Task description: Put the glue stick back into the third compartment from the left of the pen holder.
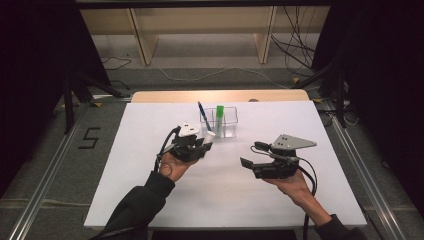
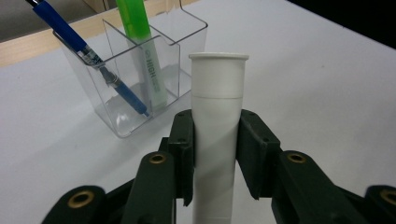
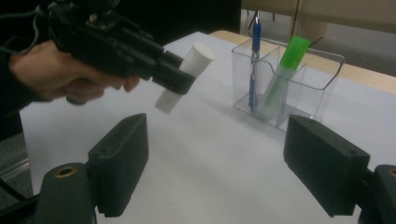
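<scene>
A white plastic tube with a rimmed cap end sits between the jaws of my left gripper, which is shut on its middle. The tube hangs tilted above the white table, just left of and nearer than a clear divided organizer. A blue pen and a green highlighter stand in the organizer's compartments. My right gripper is held at the right, jaws wide open with nothing between them. From there I see the left gripper holding the tube beside the organizer.
The white tabletop stretches around both hands. A wooden strip runs along its far edge. Cables lie on the floor beyond, and metal rails flank the table on both sides.
</scene>
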The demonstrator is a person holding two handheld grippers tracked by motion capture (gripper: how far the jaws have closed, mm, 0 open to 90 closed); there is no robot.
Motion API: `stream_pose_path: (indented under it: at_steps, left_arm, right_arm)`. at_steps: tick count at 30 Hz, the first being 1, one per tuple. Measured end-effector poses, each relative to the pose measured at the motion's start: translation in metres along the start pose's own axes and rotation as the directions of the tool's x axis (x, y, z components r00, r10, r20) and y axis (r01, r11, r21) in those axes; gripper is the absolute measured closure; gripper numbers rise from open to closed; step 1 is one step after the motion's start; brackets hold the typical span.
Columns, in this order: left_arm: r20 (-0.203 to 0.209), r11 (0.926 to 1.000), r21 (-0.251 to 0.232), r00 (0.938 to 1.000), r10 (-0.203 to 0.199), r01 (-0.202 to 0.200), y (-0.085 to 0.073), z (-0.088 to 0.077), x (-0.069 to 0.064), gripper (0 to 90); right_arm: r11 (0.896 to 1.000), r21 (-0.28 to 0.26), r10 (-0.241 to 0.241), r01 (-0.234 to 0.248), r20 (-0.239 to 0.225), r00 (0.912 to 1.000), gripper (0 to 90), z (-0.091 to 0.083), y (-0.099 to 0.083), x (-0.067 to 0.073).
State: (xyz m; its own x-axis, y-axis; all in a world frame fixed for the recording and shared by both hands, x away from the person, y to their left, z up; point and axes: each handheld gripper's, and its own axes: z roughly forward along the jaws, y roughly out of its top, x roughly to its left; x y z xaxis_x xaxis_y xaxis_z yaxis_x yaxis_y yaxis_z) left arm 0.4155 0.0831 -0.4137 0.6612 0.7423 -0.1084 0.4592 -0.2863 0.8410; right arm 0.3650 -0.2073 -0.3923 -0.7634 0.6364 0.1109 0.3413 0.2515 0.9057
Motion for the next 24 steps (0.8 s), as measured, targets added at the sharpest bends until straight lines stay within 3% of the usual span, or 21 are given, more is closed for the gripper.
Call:
stream_pose_path:
  at_steps: [11, 19, 24]
  left_arm:
    - [0.0, 0.996, -0.089, 1.0, -0.007, 0.007, -0.006, -0.004, -0.017, 68.5]
    - [-0.006, 0.9891, -0.147, 0.9999, -0.013, 0.012, -0.01, -0.008, -0.027, 68.6]
    - [-0.001, 0.9876, -0.157, 1.0, -0.006, 0.006, -0.011, -0.009, -0.033, 68.6]
  right_arm:
    - [0.992, -0.063, 0.109, -0.111, -0.039, 0.9933, 24.2, 0.025, 0.019, -0.002]
    - [0.985, -0.071, 0.151, -0.156, -0.067, 0.9862, 26.3, 0.041, 0.027, 0.0]
    - [0.981, -0.082, 0.168, -0.173, -0.069, 0.9834, 28.1, 0.048, 0.031, 0.0]
